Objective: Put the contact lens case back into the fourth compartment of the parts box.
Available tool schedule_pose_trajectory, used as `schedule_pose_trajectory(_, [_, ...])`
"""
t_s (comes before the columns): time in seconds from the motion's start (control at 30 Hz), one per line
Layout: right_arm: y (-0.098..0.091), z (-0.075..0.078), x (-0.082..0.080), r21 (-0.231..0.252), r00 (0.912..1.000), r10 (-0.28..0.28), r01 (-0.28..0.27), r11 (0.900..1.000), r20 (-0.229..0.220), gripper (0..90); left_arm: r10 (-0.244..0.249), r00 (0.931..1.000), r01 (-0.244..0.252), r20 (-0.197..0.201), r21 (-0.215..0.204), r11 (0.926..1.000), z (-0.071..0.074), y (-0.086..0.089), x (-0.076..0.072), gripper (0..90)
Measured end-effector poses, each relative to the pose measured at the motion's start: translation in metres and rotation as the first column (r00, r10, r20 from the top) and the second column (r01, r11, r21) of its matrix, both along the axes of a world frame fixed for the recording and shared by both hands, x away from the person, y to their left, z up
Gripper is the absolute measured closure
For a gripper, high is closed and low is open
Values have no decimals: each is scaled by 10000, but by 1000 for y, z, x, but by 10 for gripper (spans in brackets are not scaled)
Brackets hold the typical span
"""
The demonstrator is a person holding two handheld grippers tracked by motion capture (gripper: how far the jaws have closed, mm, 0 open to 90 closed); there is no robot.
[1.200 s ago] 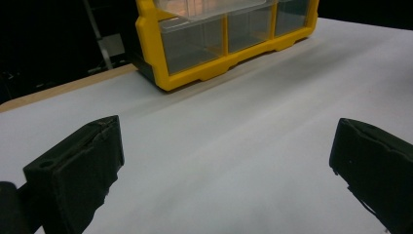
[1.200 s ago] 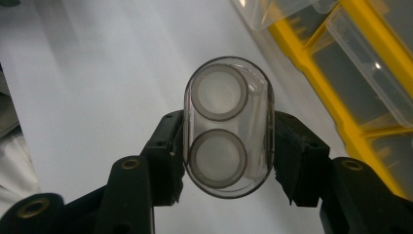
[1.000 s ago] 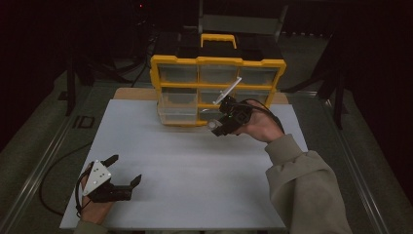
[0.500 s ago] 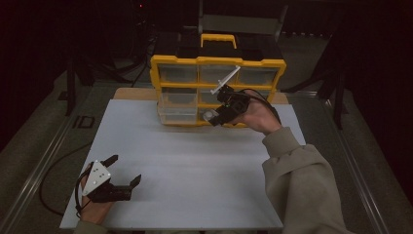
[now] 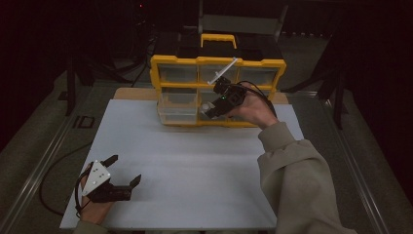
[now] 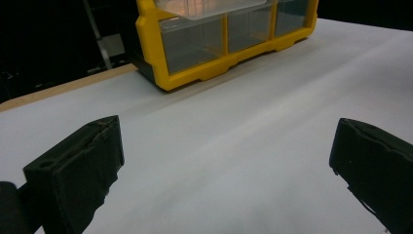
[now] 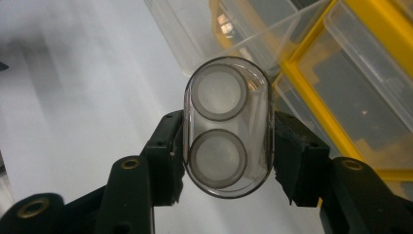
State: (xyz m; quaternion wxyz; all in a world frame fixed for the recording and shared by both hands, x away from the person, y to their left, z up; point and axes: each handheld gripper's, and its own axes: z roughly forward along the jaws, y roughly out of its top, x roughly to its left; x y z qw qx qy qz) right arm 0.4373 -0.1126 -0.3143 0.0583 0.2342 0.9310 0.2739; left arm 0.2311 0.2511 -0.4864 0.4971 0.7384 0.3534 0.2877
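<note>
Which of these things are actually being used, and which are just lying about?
In use: right gripper, shut on a clear case; yellow organizer; its pulled-out drawer.

Lying about: left gripper, open, resting on the white sheet; cable.

The room is dim and its edges fall to black; only the white bench top (image 5: 195, 161) catches soft light from above. Shadows lie faint. Near the right tool's camera, the clear case (image 7: 227, 126) looks hazy, with blur behind.
</note>
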Motion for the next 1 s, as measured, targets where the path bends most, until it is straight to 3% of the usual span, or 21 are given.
schedule_pose_trajectory(0.47, [6,7,7,168,9998,-146,144,9998,119,486,-17,10000,17,-7,15,10000,0,0,0,1])
schedule_pose_trajectory(1.0, [26,18,13,236,9994,-130,122,9996,309,486,-26,10000,26,-1,-10,10000,0,0,0,1])
